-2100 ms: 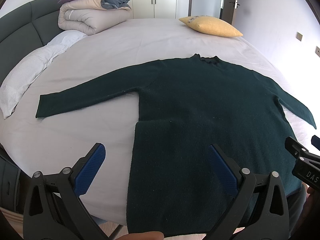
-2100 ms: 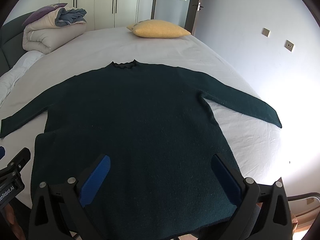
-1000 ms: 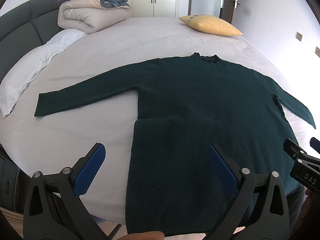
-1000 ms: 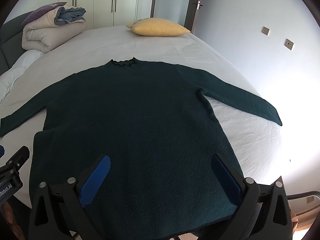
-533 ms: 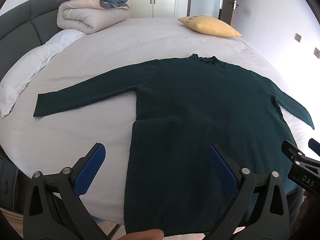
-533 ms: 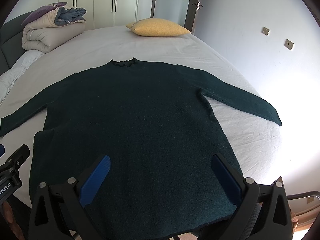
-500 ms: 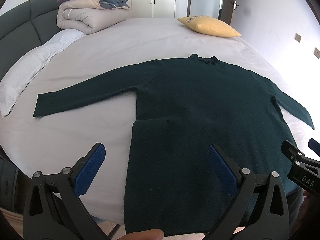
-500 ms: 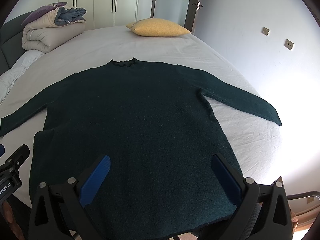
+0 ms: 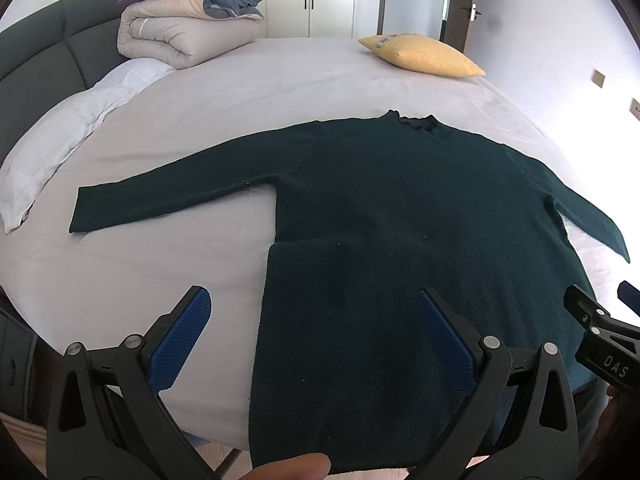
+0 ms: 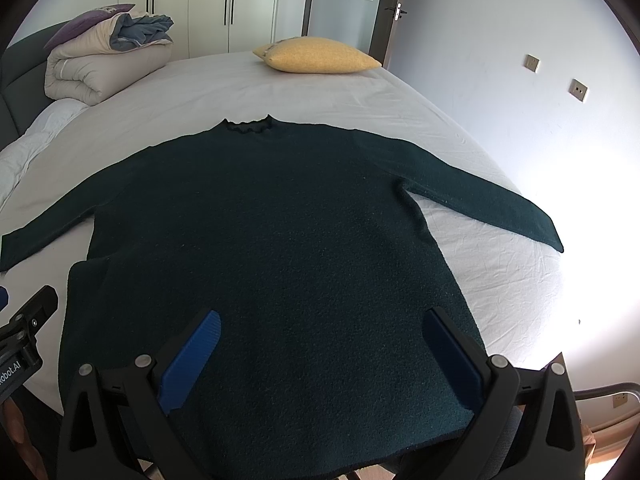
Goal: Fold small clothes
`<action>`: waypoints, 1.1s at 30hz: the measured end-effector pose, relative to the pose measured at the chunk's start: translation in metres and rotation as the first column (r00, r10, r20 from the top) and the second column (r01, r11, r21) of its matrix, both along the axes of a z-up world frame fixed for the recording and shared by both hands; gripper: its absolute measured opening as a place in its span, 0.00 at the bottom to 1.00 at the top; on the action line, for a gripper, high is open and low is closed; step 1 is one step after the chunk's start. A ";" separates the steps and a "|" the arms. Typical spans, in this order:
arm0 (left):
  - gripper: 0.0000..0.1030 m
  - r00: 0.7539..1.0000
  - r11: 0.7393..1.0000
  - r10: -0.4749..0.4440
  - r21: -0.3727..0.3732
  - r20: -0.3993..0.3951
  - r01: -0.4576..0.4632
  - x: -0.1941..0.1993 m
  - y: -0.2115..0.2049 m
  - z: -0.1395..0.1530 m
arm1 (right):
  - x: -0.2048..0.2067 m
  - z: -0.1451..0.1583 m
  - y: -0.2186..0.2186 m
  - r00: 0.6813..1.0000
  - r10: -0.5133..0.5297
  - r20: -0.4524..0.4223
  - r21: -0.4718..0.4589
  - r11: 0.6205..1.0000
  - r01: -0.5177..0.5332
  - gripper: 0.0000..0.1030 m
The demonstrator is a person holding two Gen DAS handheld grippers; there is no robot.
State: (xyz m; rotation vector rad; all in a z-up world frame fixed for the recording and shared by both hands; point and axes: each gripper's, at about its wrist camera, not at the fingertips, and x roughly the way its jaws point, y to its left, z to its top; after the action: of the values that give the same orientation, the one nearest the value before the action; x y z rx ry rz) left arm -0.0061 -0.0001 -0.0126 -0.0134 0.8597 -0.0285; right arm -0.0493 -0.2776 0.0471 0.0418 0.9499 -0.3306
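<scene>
A dark green long-sleeved sweater (image 9: 400,220) lies flat on the white bed (image 9: 280,92), collar away from me, both sleeves spread out. It also shows in the right wrist view (image 10: 280,240). Its hem hangs over the near bed edge. My left gripper (image 9: 316,340) is open and empty, above the hem's left part. My right gripper (image 10: 320,356) is open and empty, above the hem's right part. The left sleeve (image 9: 168,196) stretches left; the right sleeve (image 10: 480,204) stretches right.
A rolled beige duvet (image 9: 188,32) with a purple pillow lies at the back left. A yellow cushion (image 9: 420,56) lies at the back right. A white pillow (image 9: 60,136) lies along the dark headboard (image 9: 36,60). The wall (image 10: 520,80) stands close on the right.
Both grippers have drifted slightly; the sweater has shifted a little in view. Nothing has been grasped.
</scene>
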 end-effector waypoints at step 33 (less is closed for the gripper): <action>1.00 0.997 0.995 -0.077 -0.073 -0.031 0.074 0.021 -0.008 -0.010 | -0.001 -0.011 -0.042 0.999 -0.035 0.030 0.107 0.994 0.032 1.00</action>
State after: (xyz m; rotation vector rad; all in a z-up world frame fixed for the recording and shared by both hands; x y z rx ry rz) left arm 0.0147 -0.0083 -0.0231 -0.0493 0.8922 -0.1303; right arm -0.0499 -0.3193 0.0359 0.1604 0.9351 -0.3092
